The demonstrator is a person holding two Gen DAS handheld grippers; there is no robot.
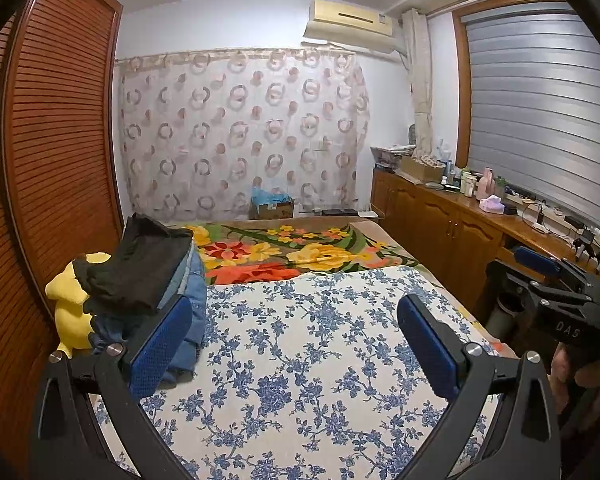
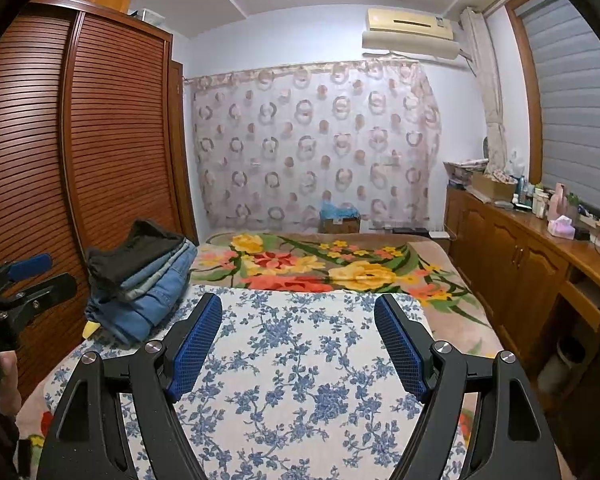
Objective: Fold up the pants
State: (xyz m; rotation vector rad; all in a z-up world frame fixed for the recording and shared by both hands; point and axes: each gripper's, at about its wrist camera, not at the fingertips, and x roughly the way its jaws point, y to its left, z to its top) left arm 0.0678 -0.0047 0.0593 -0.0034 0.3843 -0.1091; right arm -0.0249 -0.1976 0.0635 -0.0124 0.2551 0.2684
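A stack of folded pants lies on the bed's left side, black pants [image 1: 140,268] on top of several blue jeans [image 1: 192,312]. The stack also shows in the right wrist view [image 2: 140,276]. My left gripper [image 1: 296,320] is open and empty, held above the blue-flowered cloth [image 1: 300,360], with its left finger just in front of the stack. My right gripper [image 2: 300,320] is open and empty over the same cloth [image 2: 300,380], to the right of the stack. Each gripper shows at the edge of the other's view: the right one [image 1: 548,280], the left one [image 2: 24,280].
A yellow plush toy [image 1: 68,304] lies left of the stack by the wooden slatted wardrobe [image 1: 52,140]. A bright flowered blanket [image 1: 300,252] covers the far bed. A wooden cabinet [image 2: 520,264] with bottles and a tissue box runs along the right. A cardboard box [image 2: 340,220] stands by the curtain.
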